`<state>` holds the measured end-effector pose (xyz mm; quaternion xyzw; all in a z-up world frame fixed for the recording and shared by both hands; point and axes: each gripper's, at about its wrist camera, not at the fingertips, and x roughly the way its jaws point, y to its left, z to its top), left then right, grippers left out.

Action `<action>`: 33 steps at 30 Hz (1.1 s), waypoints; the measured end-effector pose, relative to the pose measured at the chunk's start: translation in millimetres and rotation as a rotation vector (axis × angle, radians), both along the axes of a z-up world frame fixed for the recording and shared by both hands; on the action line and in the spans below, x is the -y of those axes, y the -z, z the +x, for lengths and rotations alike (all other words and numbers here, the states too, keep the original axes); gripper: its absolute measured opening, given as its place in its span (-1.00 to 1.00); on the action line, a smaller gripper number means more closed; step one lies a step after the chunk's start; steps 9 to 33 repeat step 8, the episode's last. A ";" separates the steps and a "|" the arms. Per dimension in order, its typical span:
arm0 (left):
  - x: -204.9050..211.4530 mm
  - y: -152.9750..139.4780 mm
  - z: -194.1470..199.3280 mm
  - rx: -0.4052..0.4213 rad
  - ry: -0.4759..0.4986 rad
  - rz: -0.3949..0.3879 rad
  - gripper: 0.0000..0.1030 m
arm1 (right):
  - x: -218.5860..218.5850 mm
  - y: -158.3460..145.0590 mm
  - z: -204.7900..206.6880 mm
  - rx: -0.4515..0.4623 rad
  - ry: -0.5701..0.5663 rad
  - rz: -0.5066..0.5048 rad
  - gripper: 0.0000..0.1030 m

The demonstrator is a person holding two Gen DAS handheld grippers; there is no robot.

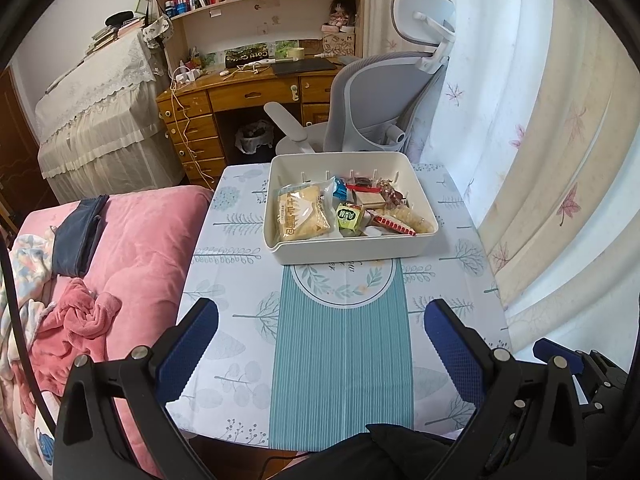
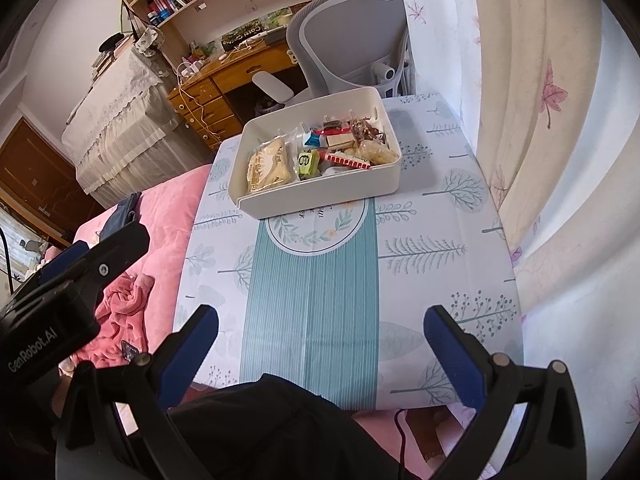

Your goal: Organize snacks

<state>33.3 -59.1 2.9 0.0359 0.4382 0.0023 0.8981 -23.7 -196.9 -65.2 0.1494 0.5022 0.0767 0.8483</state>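
Left gripper (image 1: 320,320) and right gripper (image 2: 320,326): spread wide, empty, above tablecloth (image 1: 236,296); snacks (image 1: 304,216) in tray (image 1: 352,250) beyond.

"GenRobot.AI" on left tongs (image 2: 92,256)

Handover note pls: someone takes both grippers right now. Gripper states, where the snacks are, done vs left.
Left gripper: open, empty, over the near end of the table.
Right gripper: open, empty, also at the near end, beside the left.
Snacks: all in the white bin at the far end of the table. The big yellow cracker pack lies on its left side; the green packet, red-and-white pack and small wrapped pieces are heaped on the right.
Done: snacks are off the table and in the bin.
Left: possibly tidying the right-hand heap.
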 end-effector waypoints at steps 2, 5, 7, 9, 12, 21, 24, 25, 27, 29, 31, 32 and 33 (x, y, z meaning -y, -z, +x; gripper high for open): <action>0.1 -0.1 0.2 -0.001 0.001 0.000 0.99 | -0.6 0.7 0.4 -0.003 -0.004 0.001 1.00; -0.9 1.1 -0.5 -0.002 0.005 0.000 0.99 | -1.0 1.8 0.5 -0.006 -0.007 0.002 1.00; -1.7 2.5 -1.2 -0.003 0.007 0.000 0.99 | -0.8 2.2 0.1 -0.009 -0.005 0.003 1.00; -2.2 3.1 -1.5 -0.003 0.008 0.001 0.99 | -0.7 2.5 -0.1 -0.010 -0.005 0.004 1.00; -2.2 3.1 -1.5 -0.003 0.008 0.001 0.99 | -0.7 2.5 -0.1 -0.010 -0.005 0.004 1.00; -2.2 3.1 -1.5 -0.003 0.008 0.001 0.99 | -0.7 2.5 -0.1 -0.010 -0.005 0.004 1.00; -2.2 3.1 -1.5 -0.003 0.008 0.001 0.99 | -0.7 2.5 -0.1 -0.010 -0.005 0.004 1.00; -2.2 3.1 -1.5 -0.003 0.008 0.001 0.99 | -0.7 2.5 -0.1 -0.010 -0.005 0.004 1.00; -2.2 3.1 -1.5 -0.003 0.008 0.001 0.99 | -0.7 2.5 -0.1 -0.010 -0.005 0.004 1.00; -2.2 3.1 -1.5 -0.003 0.008 0.001 0.99 | -0.7 2.5 -0.1 -0.010 -0.005 0.004 1.00; -2.2 3.1 -1.5 -0.003 0.008 0.001 0.99 | -0.7 2.5 -0.1 -0.010 -0.005 0.004 1.00; -2.2 3.1 -1.5 -0.003 0.008 0.001 0.99 | -0.7 2.5 -0.1 -0.010 -0.005 0.004 1.00; -2.2 3.1 -1.5 -0.003 0.008 0.001 0.99 | -0.7 2.5 -0.1 -0.010 -0.005 0.004 1.00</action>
